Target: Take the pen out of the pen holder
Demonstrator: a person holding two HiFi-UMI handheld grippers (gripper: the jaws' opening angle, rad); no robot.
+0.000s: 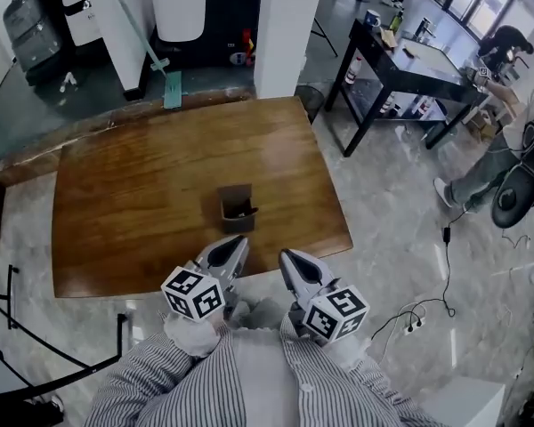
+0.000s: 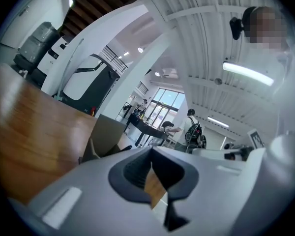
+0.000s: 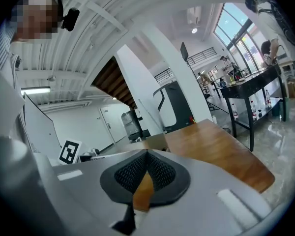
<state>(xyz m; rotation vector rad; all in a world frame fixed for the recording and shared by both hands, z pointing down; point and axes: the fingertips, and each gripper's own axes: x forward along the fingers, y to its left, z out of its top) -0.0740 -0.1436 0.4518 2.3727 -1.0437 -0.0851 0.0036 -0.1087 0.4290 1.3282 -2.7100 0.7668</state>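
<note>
Your left claw (image 1: 234,243): clenched tip to tip, nothing between the jaws, at the near edge of the tabletop (image 1: 125,194).
Your right claw (image 1: 289,258): clenched the same way, empty, just beside your left.
Pen holder (image 1: 237,206): brown box standing upright mid-tabletop, just ahead of both claws and touching neither.
Pen (image 1: 242,212): only a dark shape inside the holder, untouched.

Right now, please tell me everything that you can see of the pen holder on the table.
The pen holder is a small brown box, cardboard by its look, with flat sides and an open top. It stands upright on the wooden table, about midway across and toward the near edge. Something dark shows inside, too small to name. Nothing but the table touches it.
</note>
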